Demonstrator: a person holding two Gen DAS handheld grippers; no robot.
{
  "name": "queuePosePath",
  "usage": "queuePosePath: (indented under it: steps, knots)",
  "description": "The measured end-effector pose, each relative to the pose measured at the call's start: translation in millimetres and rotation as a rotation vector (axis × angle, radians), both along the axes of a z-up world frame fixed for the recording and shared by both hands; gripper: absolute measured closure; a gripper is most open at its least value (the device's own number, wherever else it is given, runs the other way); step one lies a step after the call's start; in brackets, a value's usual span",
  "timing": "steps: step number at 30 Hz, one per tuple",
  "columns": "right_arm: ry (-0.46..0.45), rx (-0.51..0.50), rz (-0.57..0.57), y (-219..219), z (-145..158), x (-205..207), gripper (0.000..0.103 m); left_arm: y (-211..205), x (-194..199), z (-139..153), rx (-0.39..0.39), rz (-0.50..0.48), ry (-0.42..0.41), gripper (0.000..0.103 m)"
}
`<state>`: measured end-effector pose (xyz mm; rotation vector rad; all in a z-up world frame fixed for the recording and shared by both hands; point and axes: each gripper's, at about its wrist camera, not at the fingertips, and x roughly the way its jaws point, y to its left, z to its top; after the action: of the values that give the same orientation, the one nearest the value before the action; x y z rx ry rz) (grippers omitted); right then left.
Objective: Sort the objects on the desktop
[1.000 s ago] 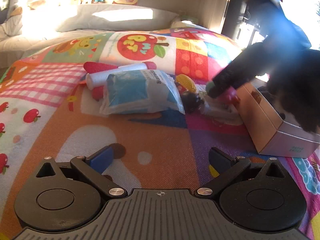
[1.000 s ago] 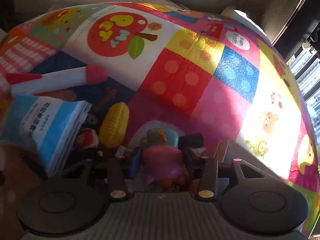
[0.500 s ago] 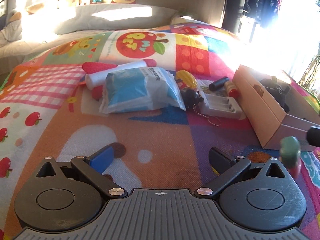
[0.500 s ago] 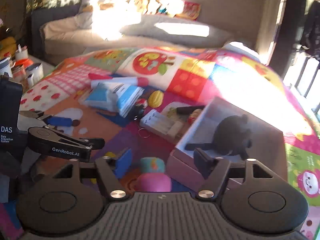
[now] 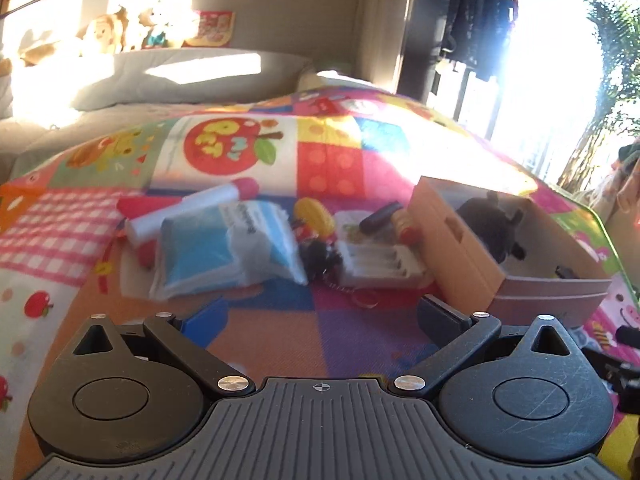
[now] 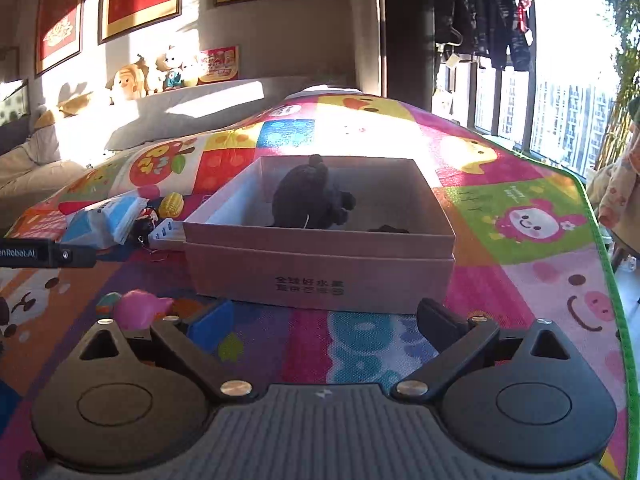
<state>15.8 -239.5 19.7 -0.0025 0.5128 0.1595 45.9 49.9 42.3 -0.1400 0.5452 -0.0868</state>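
Now right gripper point(image 6: 320, 322) jaws just opened wide, empty; pink toy point(image 6: 138, 309) on mat at ten o'clock, unseen by left camera. Left gripper point(image 5: 316, 320) wide, empty. Box point(image 6: 320, 272) at twelve.

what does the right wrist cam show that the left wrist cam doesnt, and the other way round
Only the right wrist view shows the pink toy lying on the mat outside the box, and the printed front of the box.
Only the left wrist view shows the white marker with pink cap and the battery holder's open slots.
Both show the cardboard box with the black plush inside, the blue packet, the yellow corn toy and open, empty jaws.
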Motion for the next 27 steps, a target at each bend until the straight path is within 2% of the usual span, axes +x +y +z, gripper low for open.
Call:
queuePosePath:
  steps: [2, 3, 4, 5, 7, 9, 14, 20, 21, 22, 24, 26, 27]
  knots:
    - [0.004, 0.023, -0.017, -4, -6, -3, 0.002, -7, 13, 8, 0.0, -0.042, -0.004, 0.002]
    - [0.0, 0.02, -0.022, -4, -6, -3, 0.002, -11, 20, 11, 0.002, -0.06, 0.003, 0.012]
    - [-0.017, 0.02, -0.023, -4, -5, -5, 0.001, -16, 28, 11, 0.003, -0.083, 0.019, 0.028]
    - [-0.027, 0.02, -0.026, -4, -5, -6, 0.0, -21, 37, 10, 0.007, -0.105, 0.04, 0.031]
    - [-0.037, 0.014, -0.037, -3, -6, -9, 0.0, -31, 53, 3, 0.022, -0.134, 0.073, 0.017]
    - [-0.044, 0.005, -0.043, 0, -6, -9, 0.0, -41, 66, -8, 0.045, -0.157, 0.102, 0.009]
    - [-0.016, 0.015, -0.046, -1, -8, -4, 0.0, -53, 89, -24, 0.081, -0.14, 0.137, 0.009]
    - [0.035, 0.063, -0.06, -8, -12, 3, 0.0, -53, 103, -28, 0.049, -0.172, 0.15, 0.007]
    - [0.042, 0.066, -0.061, -9, -12, 4, 0.0, -53, 104, -28, 0.044, -0.184, 0.149, 0.009]
    - [0.049, 0.069, -0.061, -9, -13, 5, 0.0, -51, 105, -29, 0.044, -0.187, 0.15, 0.015]
    - [0.06, 0.075, -0.064, -10, -13, 7, 0.0, -51, 108, -34, 0.073, -0.174, 0.168, 0.027]
    - [0.067, 0.08, -0.067, -10, -14, 7, 0.0, -49, 108, -38, 0.088, -0.173, 0.161, 0.031]
    - [0.071, 0.082, -0.065, -10, -15, 8, 0.0, -49, 106, -37, 0.11, -0.172, 0.157, 0.037]
